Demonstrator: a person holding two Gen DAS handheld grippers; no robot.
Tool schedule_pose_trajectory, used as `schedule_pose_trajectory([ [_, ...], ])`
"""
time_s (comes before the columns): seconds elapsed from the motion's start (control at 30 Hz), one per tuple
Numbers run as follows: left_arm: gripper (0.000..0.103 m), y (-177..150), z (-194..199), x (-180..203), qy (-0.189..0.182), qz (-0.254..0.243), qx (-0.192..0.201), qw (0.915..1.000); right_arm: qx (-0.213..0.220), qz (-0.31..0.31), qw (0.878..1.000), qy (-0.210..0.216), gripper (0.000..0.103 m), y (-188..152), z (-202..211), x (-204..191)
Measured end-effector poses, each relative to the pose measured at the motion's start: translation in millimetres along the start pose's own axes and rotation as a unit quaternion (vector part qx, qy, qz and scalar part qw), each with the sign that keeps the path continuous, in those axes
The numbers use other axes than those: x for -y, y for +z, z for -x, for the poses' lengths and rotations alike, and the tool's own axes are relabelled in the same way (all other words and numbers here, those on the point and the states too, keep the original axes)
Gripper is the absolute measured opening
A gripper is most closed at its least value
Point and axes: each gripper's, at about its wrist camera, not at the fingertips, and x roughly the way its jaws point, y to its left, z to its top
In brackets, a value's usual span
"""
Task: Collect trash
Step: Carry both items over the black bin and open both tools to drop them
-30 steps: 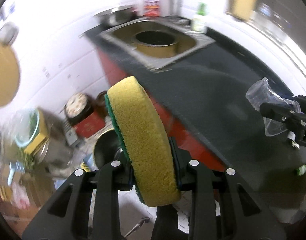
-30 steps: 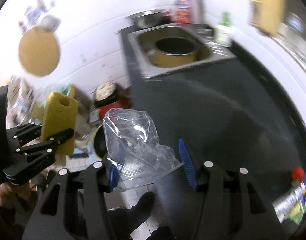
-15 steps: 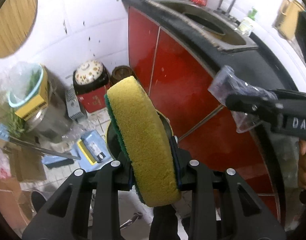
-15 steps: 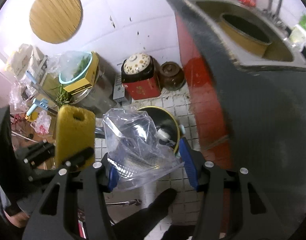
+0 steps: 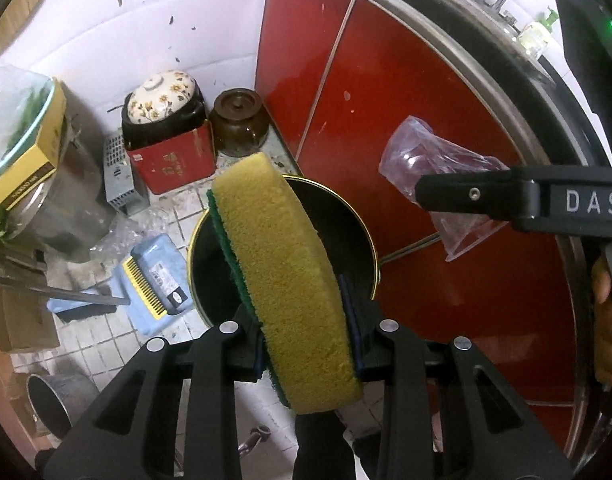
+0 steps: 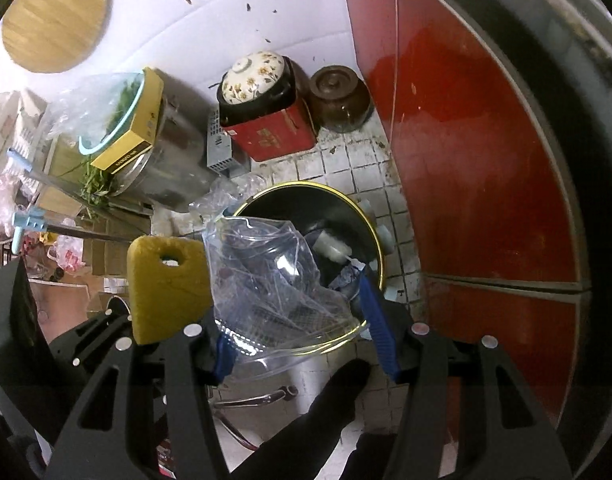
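My left gripper (image 5: 307, 332) is shut on a yellow sponge (image 5: 284, 272) with a green scouring side, held above a black bin with a gold rim (image 5: 371, 240) on the floor. The sponge also shows in the right wrist view (image 6: 166, 288). My right gripper (image 6: 302, 328) is shut on a crumpled clear plastic container (image 6: 274, 284), held over the same bin (image 6: 379, 248), which holds trash. The container and right gripper finger also show in the left wrist view (image 5: 433, 180), to the right of the sponge.
Red cabinet doors (image 5: 385, 112) under a dark counter stand to the right. A floral-lidded pot on a red box (image 5: 166, 136), a brown jar (image 5: 240, 122), a metal pot with a yellow box (image 6: 146, 148) and a blue dustpan (image 5: 158, 276) crowd the tiled floor.
Both grippers have swung down from the counter toward the floor and closer over the bin. Each keeps its hold on its object.
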Motion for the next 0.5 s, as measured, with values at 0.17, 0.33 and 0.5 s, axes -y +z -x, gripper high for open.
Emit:
schedule_pose_trajectory([
  [0.17, 0.043, 3.2, -10.9, -6.9, -0.005, 0.003, -0.005, 1.0000, -0.008, -0.002, 1.000, 0.005, 0.060, 6.1, -7.7, 3.2],
  [0.33, 0.070, 4.8, -12.2, -10.6, 0.009, 0.003, -0.001, 1.0000, -0.007, 0.006, 1.000, 0.005, 0.077, 11.2, -9.0, -2.2],
  [0.5, 0.070, 4.1, -5.6, -12.0, 0.017, 0.001, 0.000, 0.9998, -0.008, 0.009, 1.000, 0.010, 0.078, 7.2, -2.6, -4.2],
])
